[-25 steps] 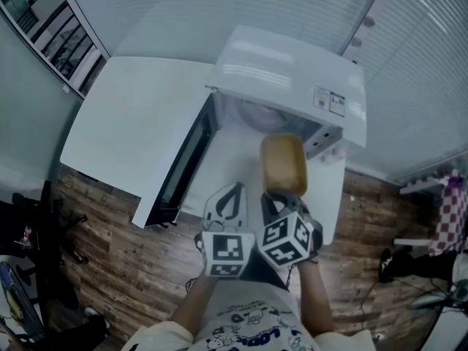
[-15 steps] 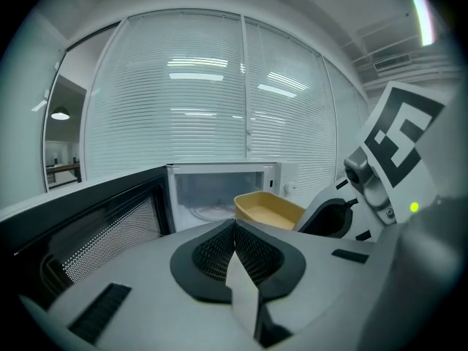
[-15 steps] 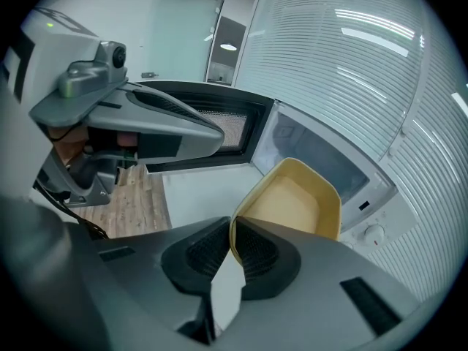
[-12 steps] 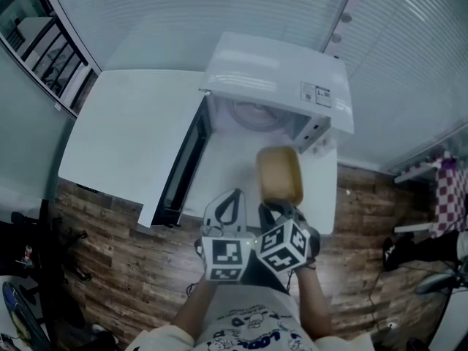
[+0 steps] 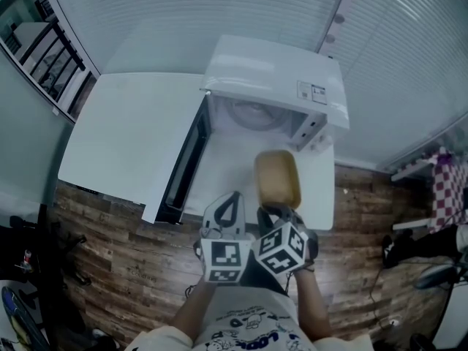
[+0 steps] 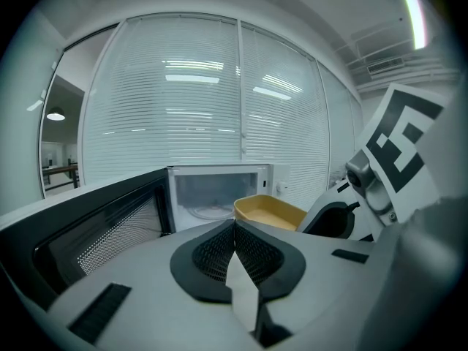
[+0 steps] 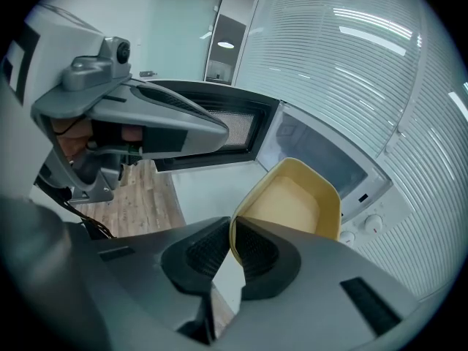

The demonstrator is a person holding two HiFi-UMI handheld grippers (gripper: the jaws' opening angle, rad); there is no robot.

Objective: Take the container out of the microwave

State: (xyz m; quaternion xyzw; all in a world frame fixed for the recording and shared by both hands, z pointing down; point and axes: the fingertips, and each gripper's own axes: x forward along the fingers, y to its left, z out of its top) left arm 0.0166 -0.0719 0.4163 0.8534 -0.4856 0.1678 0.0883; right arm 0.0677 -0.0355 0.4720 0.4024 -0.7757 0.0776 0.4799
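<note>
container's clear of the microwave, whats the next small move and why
Probably lower the yellow container onto the white table in front of the microwave. The right gripper is shut on its near rim, and it hangs clear of the open cavity, over bare tabletop.

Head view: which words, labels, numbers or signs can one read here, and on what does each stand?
Label on the microwave: too small to read.
Shirt print: blurred, unreadable.
Marker cubes on left gripper and right gripper: square patterns only, no words.
Container: no text.
</note>
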